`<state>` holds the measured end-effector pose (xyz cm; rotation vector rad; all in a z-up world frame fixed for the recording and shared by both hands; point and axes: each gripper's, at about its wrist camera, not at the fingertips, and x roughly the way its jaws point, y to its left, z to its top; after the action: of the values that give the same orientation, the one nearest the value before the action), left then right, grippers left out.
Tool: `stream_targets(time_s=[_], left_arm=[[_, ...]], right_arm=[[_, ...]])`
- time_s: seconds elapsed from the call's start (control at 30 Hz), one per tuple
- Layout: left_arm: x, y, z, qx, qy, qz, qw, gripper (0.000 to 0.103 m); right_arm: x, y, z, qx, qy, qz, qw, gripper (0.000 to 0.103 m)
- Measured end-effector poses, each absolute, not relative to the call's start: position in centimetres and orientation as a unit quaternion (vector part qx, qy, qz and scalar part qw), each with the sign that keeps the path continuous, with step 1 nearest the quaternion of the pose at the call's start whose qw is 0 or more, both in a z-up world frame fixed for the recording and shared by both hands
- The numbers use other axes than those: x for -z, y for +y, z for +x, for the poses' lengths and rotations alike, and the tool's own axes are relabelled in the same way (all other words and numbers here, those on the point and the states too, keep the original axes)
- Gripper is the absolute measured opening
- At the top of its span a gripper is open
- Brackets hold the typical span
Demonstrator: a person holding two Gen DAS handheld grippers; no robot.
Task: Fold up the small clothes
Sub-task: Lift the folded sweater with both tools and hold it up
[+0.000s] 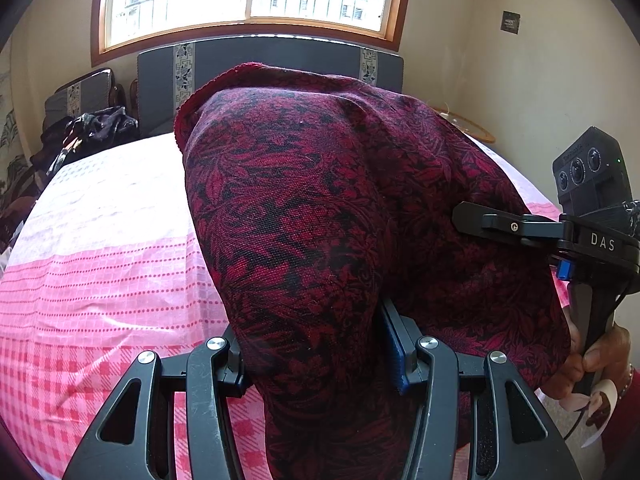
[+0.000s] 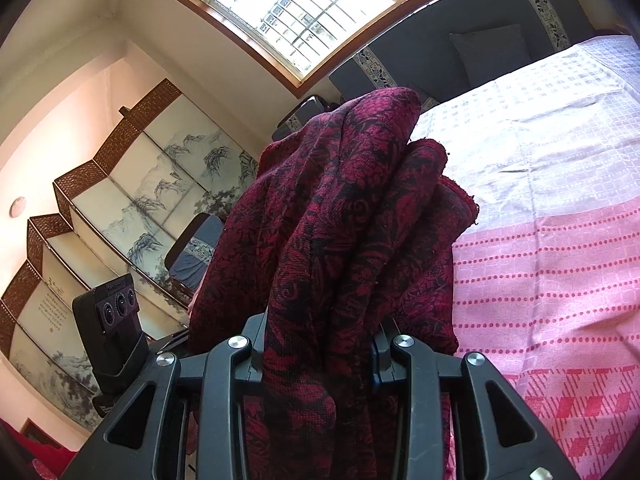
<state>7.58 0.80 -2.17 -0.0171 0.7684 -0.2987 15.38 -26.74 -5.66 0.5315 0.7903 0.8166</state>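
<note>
A dark red garment with a black leaf pattern (image 1: 304,208) is draped over both grippers and held up above the bed. My left gripper (image 1: 312,344) is shut on a thick bunch of it; the cloth hides the fingertips. My right gripper (image 2: 320,344) is shut on another bunch of the same garment (image 2: 344,216), its fingertips also hidden. The right gripper also shows in the left wrist view (image 1: 520,228), reaching into the cloth from the right. The left gripper's camera housing (image 2: 112,320) shows at the lower left of the right wrist view.
Below lies a bed with a pink and white checked sheet (image 1: 100,280), which also shows in the right wrist view (image 2: 560,240). A dark headboard (image 1: 272,60) stands under a window. Dark clothes (image 1: 92,128) lie at the bed's far left. A folding screen (image 2: 120,200) stands at the left.
</note>
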Motion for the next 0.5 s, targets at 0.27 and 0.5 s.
stream_targets(time_s=[0.27,0.5], left_arm=[[2.4,1.0,6.2,0.146,0.376,-0.007,0.915,0.052],[2.2,1.4,5.6,0.149,0.377,-0.004,0.914,0.052]], right_arm=[[5.9,-26.9,14.5,-0.384,0.373,0.256,0.805,0.032],[6.1,-26.8,14.0,-0.387,0.378,0.264,0.798,0.032]])
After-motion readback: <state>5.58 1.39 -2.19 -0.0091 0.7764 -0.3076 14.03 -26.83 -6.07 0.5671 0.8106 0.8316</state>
